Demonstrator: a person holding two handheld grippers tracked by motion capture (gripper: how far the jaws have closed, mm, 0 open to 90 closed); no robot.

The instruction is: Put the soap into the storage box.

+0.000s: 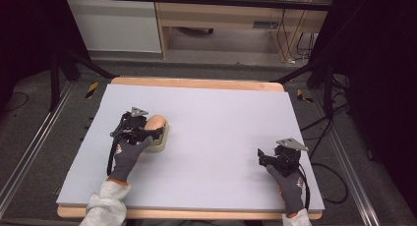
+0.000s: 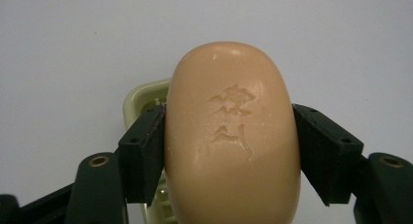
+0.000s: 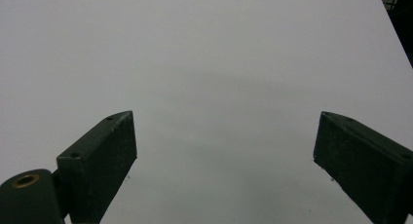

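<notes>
A peach oval bar of soap [image 2: 231, 136] with a stamped mark sits between the jaws of my left gripper [image 2: 229, 156], which is shut on its two long sides. Just under it lies a pale green soap dish [image 2: 141, 95], mostly hidden by the bar. In the high view the left gripper [image 1: 156, 130] holds the soap [image 1: 154, 123] over the dish [image 1: 162, 141] at the table's left middle. My right gripper [image 1: 261, 156] rests at the right front of the table. In its own view the right gripper [image 3: 224, 156] is open over bare surface.
The table [image 1: 221, 123] is a light grey sheet on a wooden board. Black frame bars and cables stand around it, and a wooden cabinet [image 1: 231, 14] is behind on the floor.
</notes>
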